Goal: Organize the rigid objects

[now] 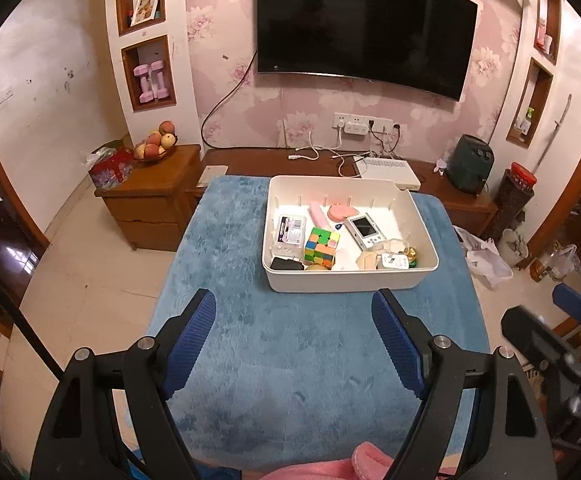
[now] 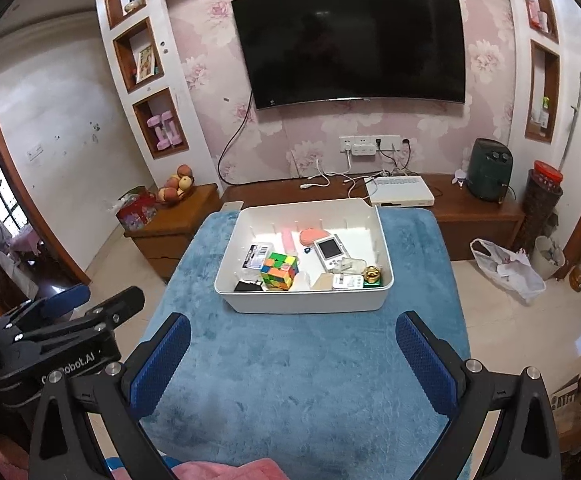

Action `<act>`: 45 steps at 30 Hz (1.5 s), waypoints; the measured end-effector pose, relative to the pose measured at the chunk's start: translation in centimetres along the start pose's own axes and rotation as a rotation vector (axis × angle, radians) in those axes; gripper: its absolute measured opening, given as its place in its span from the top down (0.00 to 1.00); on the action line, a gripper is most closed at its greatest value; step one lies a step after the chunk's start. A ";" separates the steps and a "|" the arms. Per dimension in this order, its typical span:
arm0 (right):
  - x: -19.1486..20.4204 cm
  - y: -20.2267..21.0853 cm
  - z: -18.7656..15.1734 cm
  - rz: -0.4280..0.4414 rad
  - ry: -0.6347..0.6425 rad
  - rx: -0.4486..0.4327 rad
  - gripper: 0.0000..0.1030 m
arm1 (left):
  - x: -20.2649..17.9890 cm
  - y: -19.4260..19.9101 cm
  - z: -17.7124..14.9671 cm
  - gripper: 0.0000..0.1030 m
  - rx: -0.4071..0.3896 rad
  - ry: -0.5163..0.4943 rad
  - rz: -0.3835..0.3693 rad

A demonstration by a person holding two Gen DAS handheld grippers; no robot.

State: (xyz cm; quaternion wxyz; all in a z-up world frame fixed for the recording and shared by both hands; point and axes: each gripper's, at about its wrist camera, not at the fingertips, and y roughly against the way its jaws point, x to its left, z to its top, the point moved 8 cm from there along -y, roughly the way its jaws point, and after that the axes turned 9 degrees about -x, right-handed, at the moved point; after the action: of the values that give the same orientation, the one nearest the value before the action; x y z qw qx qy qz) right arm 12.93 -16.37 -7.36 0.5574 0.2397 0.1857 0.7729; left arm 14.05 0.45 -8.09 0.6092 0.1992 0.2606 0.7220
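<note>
A white plastic bin (image 1: pixel 346 280) (image 2: pixel 302 304) stands on the far half of a blue fuzzy cloth (image 1: pixel 298 352) (image 2: pixel 302 368). It holds several small things: a colour cube (image 1: pixel 321 249) (image 2: pixel 280 271), a white handheld game console (image 1: pixel 364 231) (image 2: pixel 330 253), a pink bar (image 1: pixel 318 213), a pink heart case (image 1: pixel 342 211), a clear card box (image 1: pixel 289 229) and a gold bell (image 2: pixel 371 275). My left gripper (image 1: pixel 294 304) is open and empty above the near cloth. My right gripper (image 2: pixel 294 328) is open and empty, also short of the bin.
A wooden TV bench (image 1: pixel 274 160) with cables and a white box (image 1: pixel 386 172) runs behind the table. A side cabinet (image 1: pixel 146 204) with a fruit bowl (image 1: pixel 154 146) stands left. Bags (image 2: pixel 506 268) lie on the floor at right. Pink fabric (image 1: pixel 330 468) lies at the near edge.
</note>
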 end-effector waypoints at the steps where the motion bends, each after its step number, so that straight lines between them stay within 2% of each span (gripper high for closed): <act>1: 0.2 0.1 0.0 -0.002 0.002 -0.006 0.00 | 0.2 0.1 0.2 0.16 -0.010 0.000 -0.001; 3: 0.3 0.2 0.0 -0.010 -0.001 -0.008 0.00 | 0.4 0.1 0.2 0.06 -0.019 0.000 0.003; 5: 0.3 0.3 -0.3 -0.014 -0.013 -0.008 0.00 | 0.4 0.1 0.3 0.04 -0.025 0.000 -0.002; 22: 0.6 0.8 -1.1 -0.036 -0.050 -0.001 0.00 | 1.4 0.7 0.5 0.02 -0.063 0.012 -0.014; 45: 0.2 0.3 -1.5 -0.044 -0.063 0.015 0.00 | 0.4 0.9 0.7 0.02 -0.083 -0.063 -0.008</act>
State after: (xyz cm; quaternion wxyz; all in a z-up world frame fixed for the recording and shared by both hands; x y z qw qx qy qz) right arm 11.71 -16.27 -8.39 0.5780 0.2642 0.1790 0.7510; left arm 13.68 0.86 -7.01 0.6276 0.1956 0.2120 0.7232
